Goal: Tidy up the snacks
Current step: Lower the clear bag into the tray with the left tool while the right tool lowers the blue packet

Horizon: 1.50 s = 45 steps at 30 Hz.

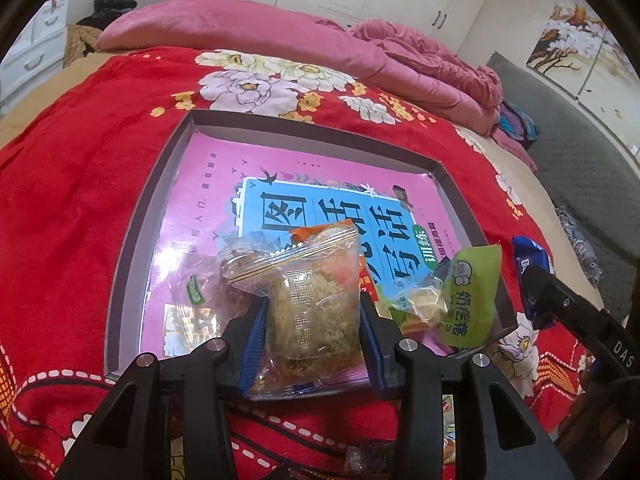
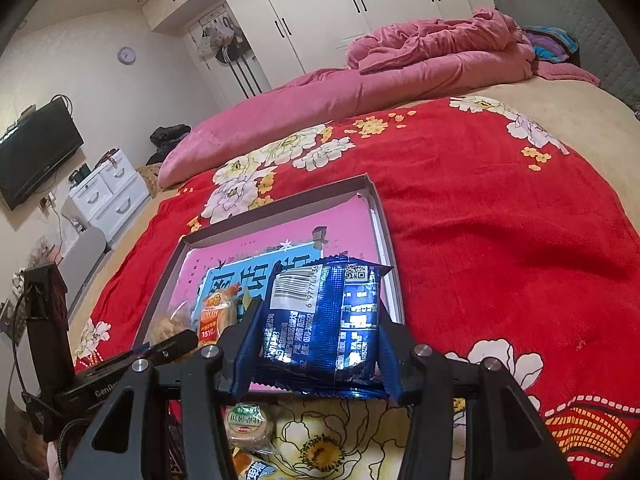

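Note:
A shallow grey box [image 1: 168,168] with a pink printed bottom lies on the red floral bedspread; it also shows in the right wrist view [image 2: 384,216]. My left gripper [image 1: 312,320] is shut on a clear-wrapped meat floss cake [image 1: 312,300], held over the box's near edge. A green packet [image 1: 472,292] and an orange packet [image 1: 340,232] lie in the box. My right gripper [image 2: 320,328] is shut on a blue foil snack packet [image 2: 324,320], held above the box's near right corner. The right gripper also shows in the left wrist view [image 1: 560,300].
More snacks lie on the bedspread near me: a round green-labelled cake [image 2: 248,424] and a blue-labelled packet [image 2: 256,470]. A pink quilt [image 2: 360,88] is piled at the far side. A white drawer unit [image 2: 108,196] and a TV [image 2: 36,152] stand left.

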Available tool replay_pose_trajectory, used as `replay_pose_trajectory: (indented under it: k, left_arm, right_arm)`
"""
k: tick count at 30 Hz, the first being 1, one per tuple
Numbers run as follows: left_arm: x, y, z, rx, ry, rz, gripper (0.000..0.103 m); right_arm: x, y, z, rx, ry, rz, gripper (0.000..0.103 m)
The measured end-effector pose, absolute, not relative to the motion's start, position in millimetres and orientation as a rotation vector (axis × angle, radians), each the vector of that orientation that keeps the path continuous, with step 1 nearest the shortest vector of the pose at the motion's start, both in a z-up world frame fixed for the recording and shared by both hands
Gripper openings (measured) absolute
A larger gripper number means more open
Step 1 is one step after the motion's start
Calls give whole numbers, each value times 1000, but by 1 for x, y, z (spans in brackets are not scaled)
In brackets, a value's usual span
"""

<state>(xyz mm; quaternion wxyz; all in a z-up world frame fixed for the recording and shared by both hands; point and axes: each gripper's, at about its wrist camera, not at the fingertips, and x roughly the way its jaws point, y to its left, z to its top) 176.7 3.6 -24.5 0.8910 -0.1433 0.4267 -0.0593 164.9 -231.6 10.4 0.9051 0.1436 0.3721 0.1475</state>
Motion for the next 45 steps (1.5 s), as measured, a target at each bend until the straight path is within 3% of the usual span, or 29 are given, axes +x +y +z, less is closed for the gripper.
replay_pose_trajectory:
  k: [45]
  left_arm:
    - [181, 2, -30, -299, 908, -110, 44]
  right_arm:
    - [189, -216, -13, 315, 852, 272, 51]
